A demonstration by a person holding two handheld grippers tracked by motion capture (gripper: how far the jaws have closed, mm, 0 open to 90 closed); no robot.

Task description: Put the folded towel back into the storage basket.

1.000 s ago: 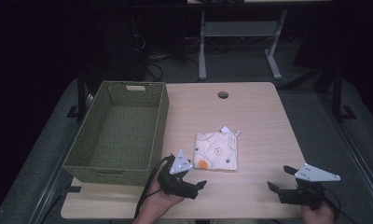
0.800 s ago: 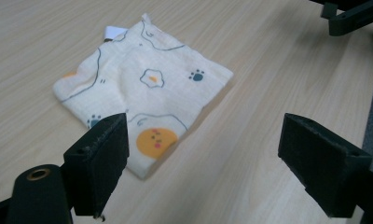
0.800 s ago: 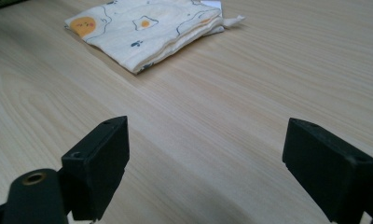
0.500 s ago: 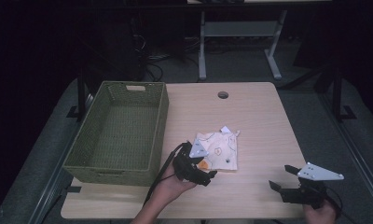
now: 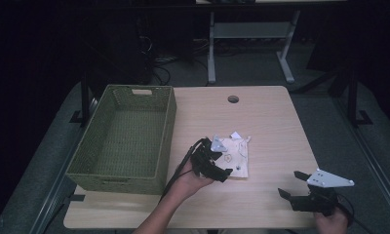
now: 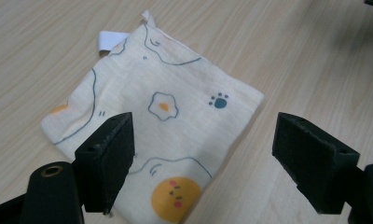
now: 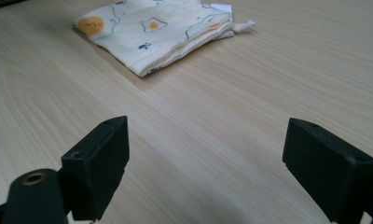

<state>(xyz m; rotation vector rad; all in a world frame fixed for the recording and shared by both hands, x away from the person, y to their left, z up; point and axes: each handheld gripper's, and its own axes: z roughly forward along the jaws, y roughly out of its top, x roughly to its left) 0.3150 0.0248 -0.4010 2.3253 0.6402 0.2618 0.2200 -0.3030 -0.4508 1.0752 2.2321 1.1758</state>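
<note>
Dark room; pale wood table point(image 5: 271, 117). Green woven basket point(image 5: 122, 139) at table's left, empty, likely the receptacle. Folded printed cloth point(image 5: 234, 156) flat mid-table, just beside the basket. Left gripper point(image 5: 213, 165) over the cloth's near edge, jaws wide, one over the fabric, placed to pinch. Right gripper point(image 5: 293, 187) wide, parked well apart at the near right.

dark room, grey floor point(image 5: 47, 146), white desk frame point(image 5: 251, 34)

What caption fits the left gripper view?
Open left hand-held gripper poised over a folded cartoon-print cloth on the wooden table.
</note>
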